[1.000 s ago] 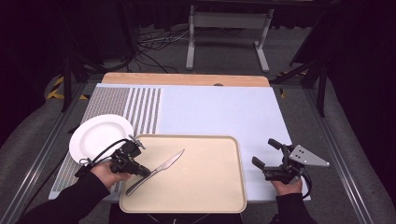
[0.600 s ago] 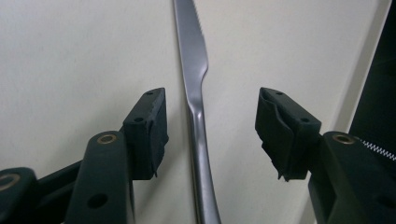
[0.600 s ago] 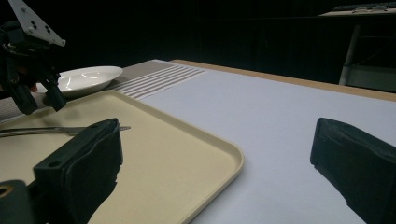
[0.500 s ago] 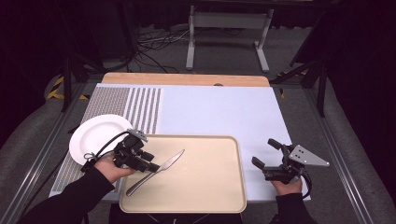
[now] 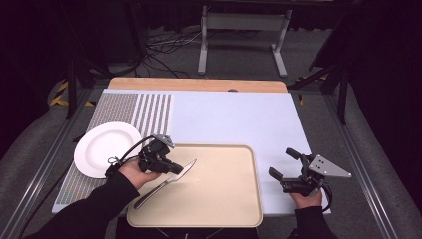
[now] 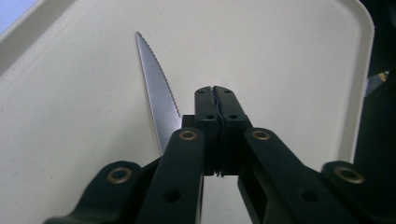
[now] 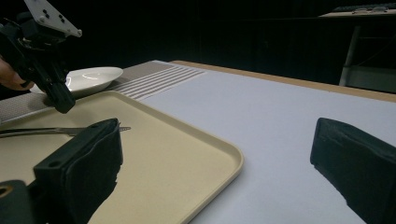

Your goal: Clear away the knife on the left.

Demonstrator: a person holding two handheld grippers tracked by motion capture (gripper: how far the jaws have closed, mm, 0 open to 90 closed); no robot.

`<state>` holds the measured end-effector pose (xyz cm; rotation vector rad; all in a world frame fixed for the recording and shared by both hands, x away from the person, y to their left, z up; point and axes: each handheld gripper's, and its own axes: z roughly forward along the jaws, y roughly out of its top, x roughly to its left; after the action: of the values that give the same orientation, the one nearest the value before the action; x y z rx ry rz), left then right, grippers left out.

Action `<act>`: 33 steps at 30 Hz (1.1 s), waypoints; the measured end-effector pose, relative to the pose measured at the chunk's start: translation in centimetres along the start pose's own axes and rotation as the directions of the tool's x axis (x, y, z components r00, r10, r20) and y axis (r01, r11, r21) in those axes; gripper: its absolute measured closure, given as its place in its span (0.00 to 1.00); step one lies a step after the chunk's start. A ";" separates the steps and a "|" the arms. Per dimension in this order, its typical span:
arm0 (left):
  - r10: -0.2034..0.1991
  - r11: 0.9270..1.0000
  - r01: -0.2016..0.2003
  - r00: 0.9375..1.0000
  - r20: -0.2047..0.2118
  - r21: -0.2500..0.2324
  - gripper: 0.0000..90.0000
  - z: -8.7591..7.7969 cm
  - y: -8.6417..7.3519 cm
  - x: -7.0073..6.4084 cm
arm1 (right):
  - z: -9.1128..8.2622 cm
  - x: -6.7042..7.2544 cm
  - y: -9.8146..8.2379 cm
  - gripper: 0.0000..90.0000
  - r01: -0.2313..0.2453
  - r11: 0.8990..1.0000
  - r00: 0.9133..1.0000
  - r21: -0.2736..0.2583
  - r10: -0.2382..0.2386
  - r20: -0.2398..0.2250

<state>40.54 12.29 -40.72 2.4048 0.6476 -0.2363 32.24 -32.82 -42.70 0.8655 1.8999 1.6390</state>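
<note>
A serrated table knife lies at a slant on the left part of the beige tray, blade pointing away from me. My left gripper hovers just above the knife's middle. Its jaws have just been closing and now meet tip to tip with nothing between them; the blade runs past their left side. My right gripper rests open and empty on the white mat to the right of the tray. Its view shows the knife tip, the tray and the left gripper farther off.
A white plate sits on the striped mat left of the tray, also seen in the right gripper view. The white mat stretches beyond the tray. A wooden table edge runs along the back.
My left gripper has moved right along the knife toward its blade, opening its jaws on the way and shutting them again. The knife and the right gripper have stayed put.
</note>
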 end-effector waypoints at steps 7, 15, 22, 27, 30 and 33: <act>-0.007 1.000 0.007 1.000 -0.024 0.010 1.00 1.0 0.4 0.1 | 0.0 0.0 0.0 0.03 -0.002 1.000 1.000 -0.001 0.002 -0.002; -0.006 1.000 0.008 0.999 -0.041 0.031 1.00 2.8 0.3 0.3 | 0.1 -0.1 0.0 0.04 -0.008 1.000 1.000 0.005 0.008 -0.007; -0.003 0.999 0.005 1.000 -0.027 0.049 1.00 3.9 0.4 0.3 | 0.0 -0.1 0.0 0.04 -0.008 1.000 1.000 0.001 0.008 -0.002; -0.012 0.998 0.013 1.000 -0.017 0.067 1.00 4.1 0.2 0.5 | 0.0 -0.1 0.0 0.04 -0.010 1.000 1.000 0.001 0.010 -0.003; -0.014 0.998 0.015 1.000 -0.008 0.056 1.00 4.3 0.2 0.7 | 0.0 -0.1 -0.1 0.04 -0.007 1.000 1.000 0.002 0.007 -0.004; -0.008 0.998 0.009 1.000 -0.019 0.056 1.00 4.3 0.4 0.7 | 0.1 0.0 -0.1 0.04 -0.007 1.000 1.000 0.003 0.007 -0.004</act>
<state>41.31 9.65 -44.18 2.4611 0.6679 -0.2386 32.30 -32.82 -42.76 0.8715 1.9049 1.6429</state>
